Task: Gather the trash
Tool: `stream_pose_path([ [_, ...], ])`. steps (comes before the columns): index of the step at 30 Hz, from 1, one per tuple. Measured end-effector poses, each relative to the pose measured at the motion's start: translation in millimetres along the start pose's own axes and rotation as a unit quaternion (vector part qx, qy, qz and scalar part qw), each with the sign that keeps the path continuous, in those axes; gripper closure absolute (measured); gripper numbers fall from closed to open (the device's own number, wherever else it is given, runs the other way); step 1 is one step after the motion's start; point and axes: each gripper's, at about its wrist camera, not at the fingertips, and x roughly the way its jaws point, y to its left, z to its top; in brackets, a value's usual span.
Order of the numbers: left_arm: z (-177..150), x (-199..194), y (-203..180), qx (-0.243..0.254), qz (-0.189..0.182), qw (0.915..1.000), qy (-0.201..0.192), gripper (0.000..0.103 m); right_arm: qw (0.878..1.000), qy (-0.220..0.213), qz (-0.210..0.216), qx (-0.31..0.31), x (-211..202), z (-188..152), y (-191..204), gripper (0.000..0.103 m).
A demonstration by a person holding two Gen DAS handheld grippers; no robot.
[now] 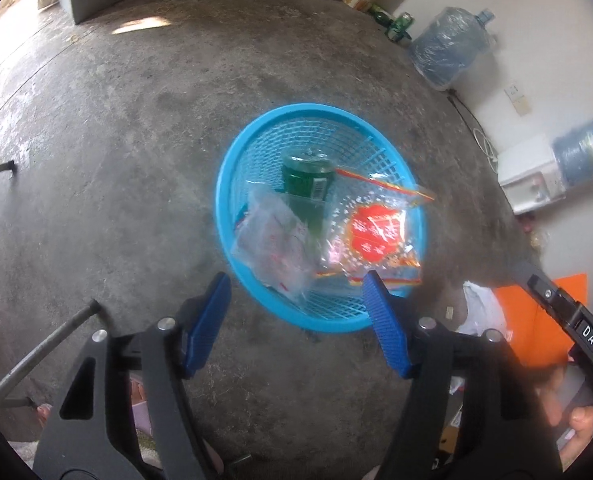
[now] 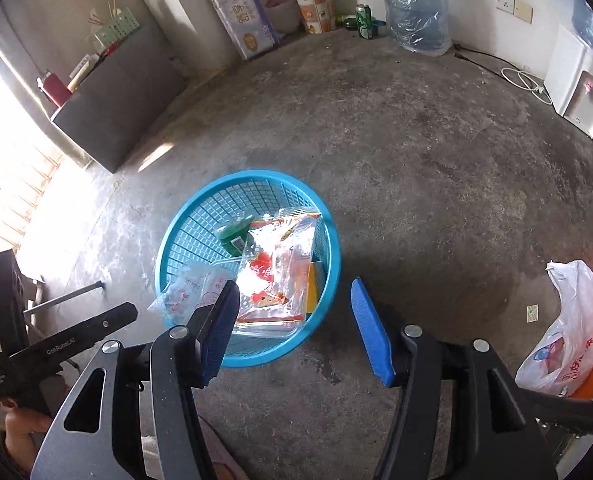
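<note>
A round blue mesh basket (image 1: pixel 256 136) (image 2: pixel 200 212) stands on the concrete floor. Inside it lie a green can (image 1: pixel 308 178) (image 2: pixel 234 234), a clear plastic bag with a red label (image 1: pixel 376 232) (image 2: pixel 276 268) and a smaller crumpled clear bag (image 1: pixel 274 244) (image 2: pixel 188 288) that leans over the rim. My left gripper (image 1: pixel 296 286) hangs open above the basket's near rim, nothing between its blue pads. My right gripper (image 2: pixel 294 290) is open too, above the basket's near right edge, empty. The left gripper's body (image 2: pixel 56 344) shows at the left of the right wrist view.
A white plastic bag (image 2: pixel 568 332) (image 1: pixel 480 312) lies on the floor beside an orange sheet (image 1: pixel 544 316). By the far wall stand water jugs (image 2: pixel 416 8), a green can (image 2: pixel 363 20), boxes (image 2: pixel 240 12) and a white dispenser (image 2: pixel 580 88). Metal legs (image 1: pixel 40 352) stand at the left.
</note>
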Motion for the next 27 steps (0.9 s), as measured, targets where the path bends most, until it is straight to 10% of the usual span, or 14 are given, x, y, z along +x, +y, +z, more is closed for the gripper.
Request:
stream_pose_path([
  [7,-54.6,-93.6,-70.6,0.13,-0.033,0.9898,-0.047,0.037,0.997,-0.064,-0.002,-0.041,-93.2,-19.0,15.4,0.025],
  [12,-99.3,-178.2,-79.5,0.147,0.023,0.9833,-0.105,0.023,0.992,-0.103,0.005,-0.069,-144.5,-46.1,43.5,0.015],
  [20,-160.7,-282.6,-52.5,0.072,0.131,0.9673,-0.205,0.008,0.987,-0.119,0.049,-0.093,-190.1,-105.4,104.8,0.007],
  [27,-185.5,-323.6,-24.1,0.003,0.143,0.9567,-0.253,0.008,0.979,-0.15,0.026,-0.139,-219.1,-135.7,142.5,0.007],
])
